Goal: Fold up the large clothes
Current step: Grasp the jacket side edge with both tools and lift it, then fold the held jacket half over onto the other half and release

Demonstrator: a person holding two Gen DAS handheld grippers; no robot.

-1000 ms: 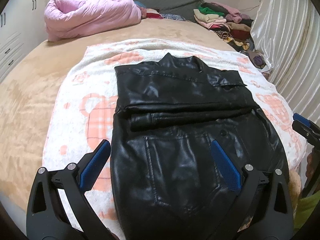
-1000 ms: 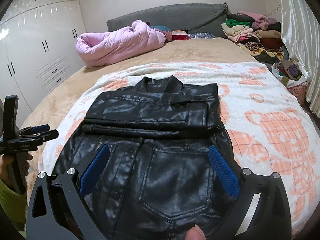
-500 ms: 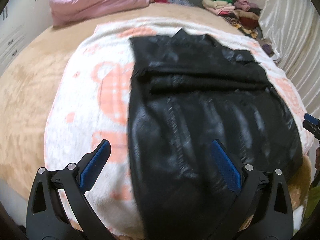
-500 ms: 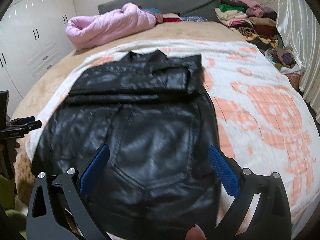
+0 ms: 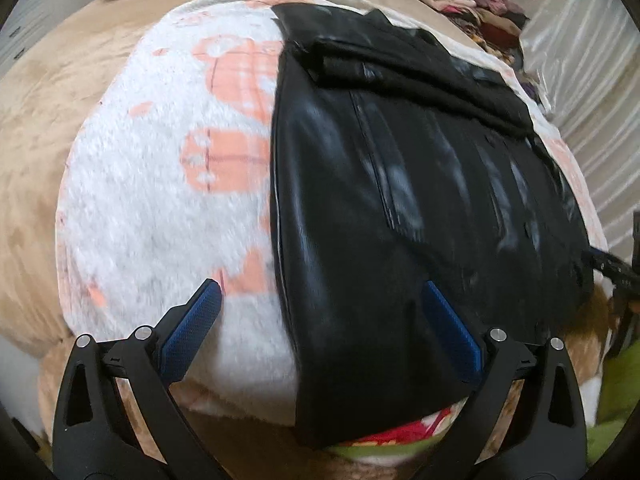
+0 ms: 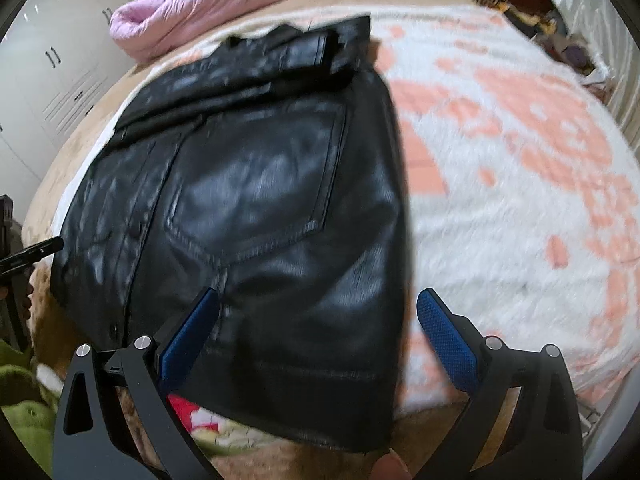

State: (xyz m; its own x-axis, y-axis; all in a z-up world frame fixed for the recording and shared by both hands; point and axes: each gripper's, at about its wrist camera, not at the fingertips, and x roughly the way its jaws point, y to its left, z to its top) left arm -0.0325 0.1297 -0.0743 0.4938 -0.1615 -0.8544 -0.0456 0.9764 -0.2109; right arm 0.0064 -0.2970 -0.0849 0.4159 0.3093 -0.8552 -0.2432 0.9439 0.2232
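Left wrist view shows the black leather jacket [image 5: 400,200] spread flat on a white fleece blanket with orange bear prints [image 5: 168,184], which covers a tan plush bed [image 5: 32,120]. The jacket's far part is folded back on itself into a thick band, and its near hem hangs over the bed's near edge. The left gripper [image 5: 320,312] hovers above that hem with its blue-padded fingers [image 5: 192,328] spread wide and nothing between them; the jacket's left edge runs between the two pads. At the far right edge of this view the tip of the right gripper [image 5: 608,266] reaches the jacket's right side.

Right wrist view has the right gripper [image 6: 318,320] likewise released and empty over the near hem, straddling the jacket's [image 6: 256,200] right edge. A stitched patch pocket [image 6: 256,184] shows on the jacket. A pink puffy quilt [image 6: 192,12] lies bundled at the far left of the bed. White wardrobe doors [image 6: 48,72] stand to the left.
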